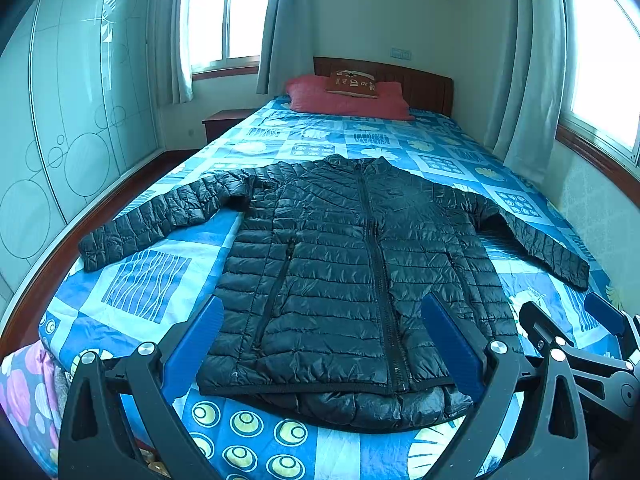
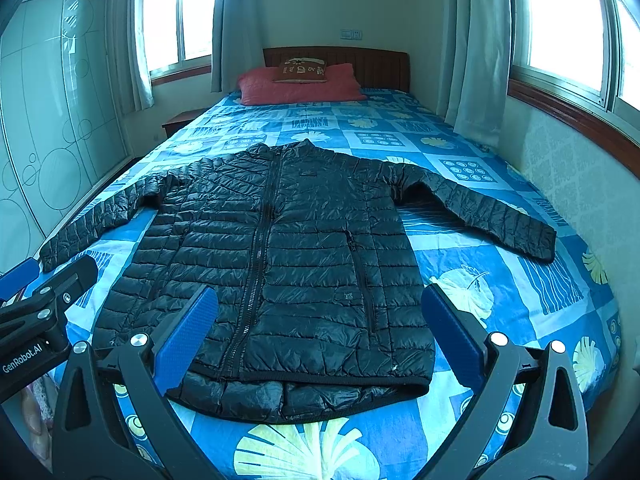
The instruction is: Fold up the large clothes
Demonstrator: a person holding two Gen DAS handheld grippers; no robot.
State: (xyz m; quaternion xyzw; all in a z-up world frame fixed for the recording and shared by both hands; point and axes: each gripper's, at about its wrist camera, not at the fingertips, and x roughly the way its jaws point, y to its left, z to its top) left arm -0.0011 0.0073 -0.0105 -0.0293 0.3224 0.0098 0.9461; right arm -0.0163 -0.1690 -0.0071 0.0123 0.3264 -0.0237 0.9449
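I face a bed (image 1: 280,148) with a blue sheet, red pillow (image 1: 348,98) and wooden headboard (image 1: 420,84). Daylit curtained windows (image 1: 228,12) flank it; wardrobe (image 1: 76,100) on my left.

The left gripper (image 1: 322,332) and the right gripper (image 2: 320,324) are held side by side and level, both pointing forward, each with its 2 blue-padded fingers (image 1: 196,344) spread wide apart and gripping nothing.
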